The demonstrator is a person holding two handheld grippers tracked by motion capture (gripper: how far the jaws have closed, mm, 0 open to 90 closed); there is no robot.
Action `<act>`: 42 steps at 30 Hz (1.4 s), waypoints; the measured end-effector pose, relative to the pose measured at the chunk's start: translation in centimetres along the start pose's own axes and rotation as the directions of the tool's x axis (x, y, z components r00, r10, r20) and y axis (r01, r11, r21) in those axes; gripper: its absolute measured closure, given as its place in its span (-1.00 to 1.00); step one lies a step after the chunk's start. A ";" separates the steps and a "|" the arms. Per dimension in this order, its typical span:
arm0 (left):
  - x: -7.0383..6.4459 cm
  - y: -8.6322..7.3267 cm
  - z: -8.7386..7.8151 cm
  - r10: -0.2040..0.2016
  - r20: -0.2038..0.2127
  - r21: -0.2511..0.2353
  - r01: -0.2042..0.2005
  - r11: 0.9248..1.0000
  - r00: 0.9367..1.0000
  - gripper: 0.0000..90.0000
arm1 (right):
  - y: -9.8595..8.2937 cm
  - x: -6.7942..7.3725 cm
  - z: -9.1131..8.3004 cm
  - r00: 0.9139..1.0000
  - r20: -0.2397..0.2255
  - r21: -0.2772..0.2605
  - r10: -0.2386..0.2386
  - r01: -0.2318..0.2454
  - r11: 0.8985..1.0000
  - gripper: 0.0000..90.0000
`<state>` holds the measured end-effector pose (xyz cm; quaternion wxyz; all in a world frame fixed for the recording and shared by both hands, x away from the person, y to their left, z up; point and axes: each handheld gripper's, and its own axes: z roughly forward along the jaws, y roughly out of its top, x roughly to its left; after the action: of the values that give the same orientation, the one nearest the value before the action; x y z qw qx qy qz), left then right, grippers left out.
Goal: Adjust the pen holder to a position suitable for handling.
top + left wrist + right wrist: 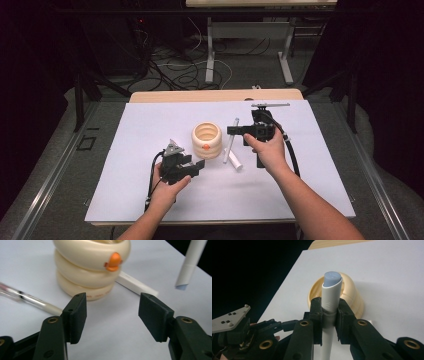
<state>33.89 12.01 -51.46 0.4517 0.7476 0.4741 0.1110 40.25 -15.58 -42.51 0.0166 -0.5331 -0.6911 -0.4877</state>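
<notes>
Pen (331, 293) in right gripper (329, 310)

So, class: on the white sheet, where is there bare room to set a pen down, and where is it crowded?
Bare: the sheet's far-left stretch behind the left gripper, and the near strip between the forearms. Crowded: the middle, where the cream ringed holder, a white pen and the right gripper with its pen sit close.

bright overhead light on the white sheet (150, 190) — dark surroundings, soft close-up blur
</notes>
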 end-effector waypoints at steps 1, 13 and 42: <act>0.2 0.1 0.0 0.002 -0.013 -0.006 -0.002 1.000 1.000 -0.15 | 0.3 0.2 0.0 1.000 0.000 0.001 -0.004 0.004 1.000 0.74; 3.2 0.9 -1.2 -0.010 -0.066 -0.069 0.006 0.998 0.998 -0.25 | 3.3 1.9 0.6 1.000 0.008 -0.019 -0.028 0.028 0.999 0.74; 5.0 0.9 -1.4 -0.039 -0.116 -0.092 0.029 0.995 0.992 -0.53 | 5.9 2.5 5.4 0.990 0.131 -0.059 -0.057 0.065 0.996 0.73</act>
<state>36.28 16.72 -51.28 0.4582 0.7103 0.5072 0.1686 46.31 -10.27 -40.11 -0.0598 -0.5425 -0.6910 -0.4740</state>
